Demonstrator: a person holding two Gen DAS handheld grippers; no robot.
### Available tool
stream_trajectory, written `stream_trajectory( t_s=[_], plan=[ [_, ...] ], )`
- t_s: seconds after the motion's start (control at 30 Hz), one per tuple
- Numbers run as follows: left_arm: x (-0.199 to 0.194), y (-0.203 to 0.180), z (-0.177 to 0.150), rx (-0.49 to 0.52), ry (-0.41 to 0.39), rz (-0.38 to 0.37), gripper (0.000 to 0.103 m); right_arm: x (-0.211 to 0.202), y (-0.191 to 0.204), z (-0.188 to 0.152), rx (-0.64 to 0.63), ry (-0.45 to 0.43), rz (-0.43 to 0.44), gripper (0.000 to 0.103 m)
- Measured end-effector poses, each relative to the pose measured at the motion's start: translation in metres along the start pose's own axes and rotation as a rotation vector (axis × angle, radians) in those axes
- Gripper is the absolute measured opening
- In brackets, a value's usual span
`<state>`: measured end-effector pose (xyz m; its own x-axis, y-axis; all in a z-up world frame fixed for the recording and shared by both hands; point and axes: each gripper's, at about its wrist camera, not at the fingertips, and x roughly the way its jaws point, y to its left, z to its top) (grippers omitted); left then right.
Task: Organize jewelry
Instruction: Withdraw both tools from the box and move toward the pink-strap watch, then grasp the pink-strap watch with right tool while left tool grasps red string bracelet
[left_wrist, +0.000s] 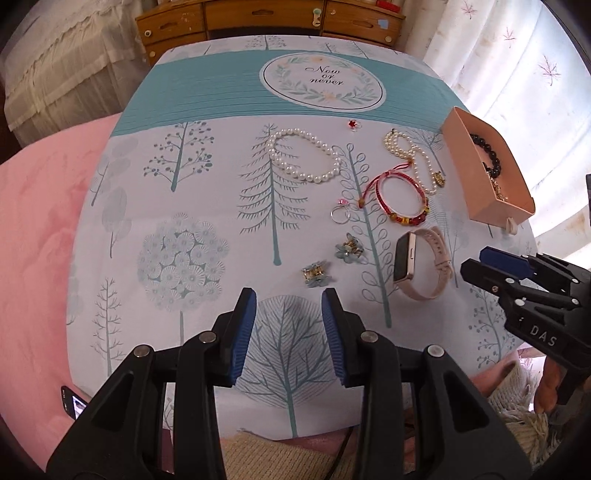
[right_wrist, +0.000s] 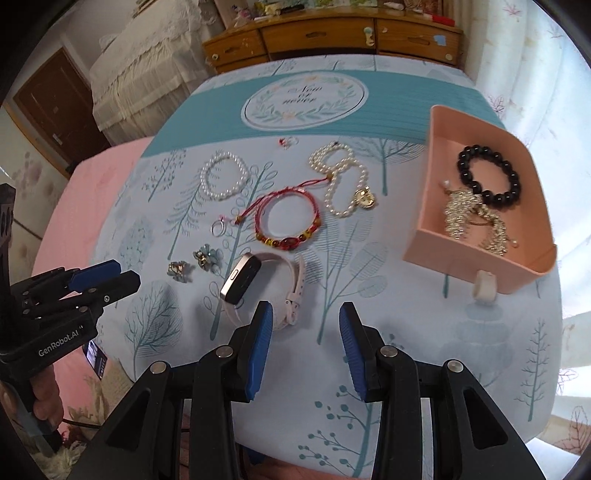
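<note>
Jewelry lies on a tree-print cloth: a white pearl bracelet (left_wrist: 304, 155) (right_wrist: 224, 180), a pearl necklace with gold pendant (left_wrist: 417, 158) (right_wrist: 345, 181), a red cord bracelet (left_wrist: 400, 197) (right_wrist: 288, 221), a silver ring (left_wrist: 340, 214) (right_wrist: 218, 227), two blue flower earrings (left_wrist: 349, 249) (right_wrist: 208, 256), and a pink smartwatch (left_wrist: 421, 264) (right_wrist: 266, 284). A pink box (left_wrist: 448, 136) (right_wrist: 436, 236) holds a black bead bracelet (right_wrist: 489, 179) and gold pieces (right_wrist: 472, 218). My left gripper (left_wrist: 290, 306) and right gripper (right_wrist: 306, 319) are open and empty above the cloth's near edge.
A wooden drawer chest (left_wrist: 266, 18) (right_wrist: 332, 37) stands behind the table. A pink bedcover (left_wrist: 40, 221) lies at the left, curtains at the right. A tiny red charm (left_wrist: 352, 124) sits near the teal band. A small white ring (right_wrist: 483, 287) lies before the box.
</note>
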<state>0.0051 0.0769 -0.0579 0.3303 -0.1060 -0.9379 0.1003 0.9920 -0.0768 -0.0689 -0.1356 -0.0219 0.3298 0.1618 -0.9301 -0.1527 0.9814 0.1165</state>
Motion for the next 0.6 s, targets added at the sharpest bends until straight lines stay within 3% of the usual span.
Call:
stream_trajectory(
  t_s=[0.37,0.47,0.5,0.6],
  plan=[
    [0.011,-0.005,0.003,0.043,-0.008,-0.105,0.034,0.048,0.016,0.011,-0.059,0.069,-0.055,0.037],
    [0.017,-0.008,0.003,0.078,0.012,-0.13,0.034,0.054,0.021,0.01,-0.092,0.064,-0.085,0.021],
    [0.02,-0.009,0.002,0.091,0.009,-0.139,0.034,0.055,0.023,0.009,-0.104,0.064,-0.084,0.011],
    [0.03,-0.011,0.003,0.12,0.027,-0.13,0.034,0.057,0.022,0.01,-0.111,0.057,-0.09,0.009]
  ],
)
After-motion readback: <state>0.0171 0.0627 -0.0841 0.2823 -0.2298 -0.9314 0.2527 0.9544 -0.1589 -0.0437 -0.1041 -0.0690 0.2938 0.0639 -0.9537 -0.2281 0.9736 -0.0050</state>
